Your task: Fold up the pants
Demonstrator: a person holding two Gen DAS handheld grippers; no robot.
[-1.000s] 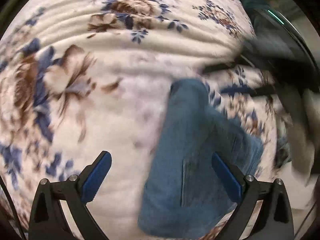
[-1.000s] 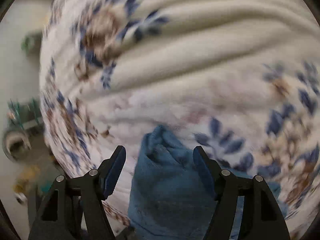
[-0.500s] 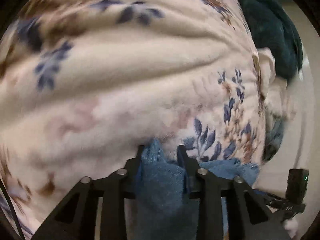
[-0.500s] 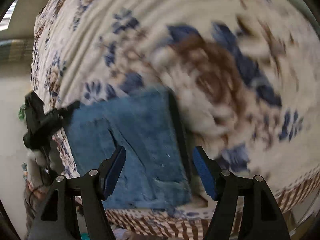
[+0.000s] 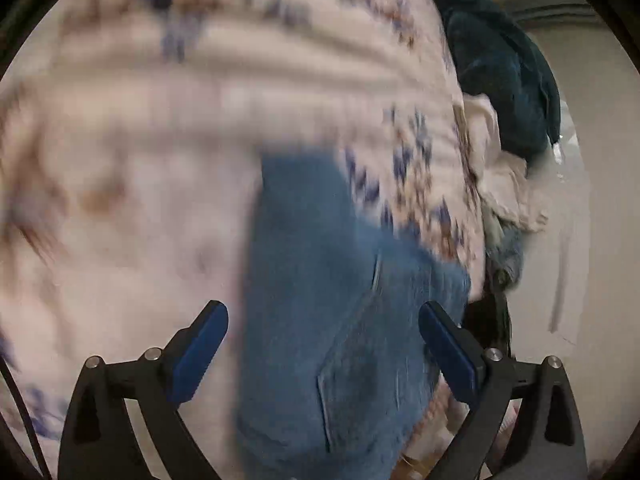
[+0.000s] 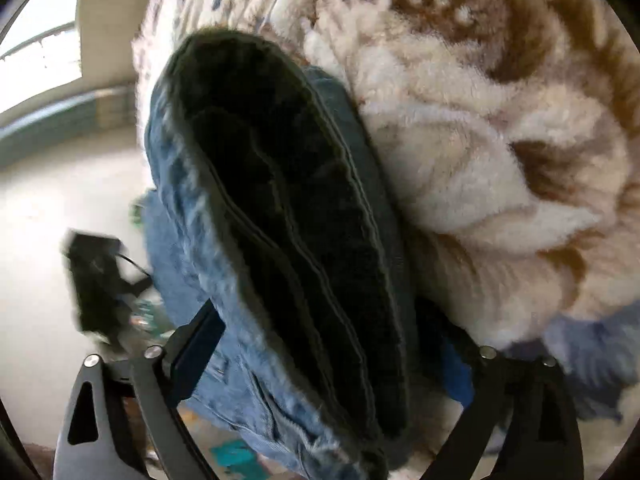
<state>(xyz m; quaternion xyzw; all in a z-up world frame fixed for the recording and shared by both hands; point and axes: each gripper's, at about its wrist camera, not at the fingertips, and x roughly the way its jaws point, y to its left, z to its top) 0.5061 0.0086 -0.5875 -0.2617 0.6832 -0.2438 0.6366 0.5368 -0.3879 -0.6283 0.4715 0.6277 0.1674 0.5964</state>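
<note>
Left claw (clamped half a second ago) now wide open above folded pants; right claw open, straddling the pants' edge, gripping nothing; fold apparently released.

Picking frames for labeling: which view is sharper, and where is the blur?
Left wrist: motion blur smears the blanket and jeans; only the gripper is crisp. Right wrist: sharper; jeans folds dark, window overexposed.

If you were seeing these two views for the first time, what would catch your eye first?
First, the blue folded jeans lying on the floral fleece blanket, filling the lower middle of the left wrist view between the open fingers of the left hand-held gripper. In the right wrist view, their stacked layers loom edge-on at centre, within the open right hand-held gripper.
</note>
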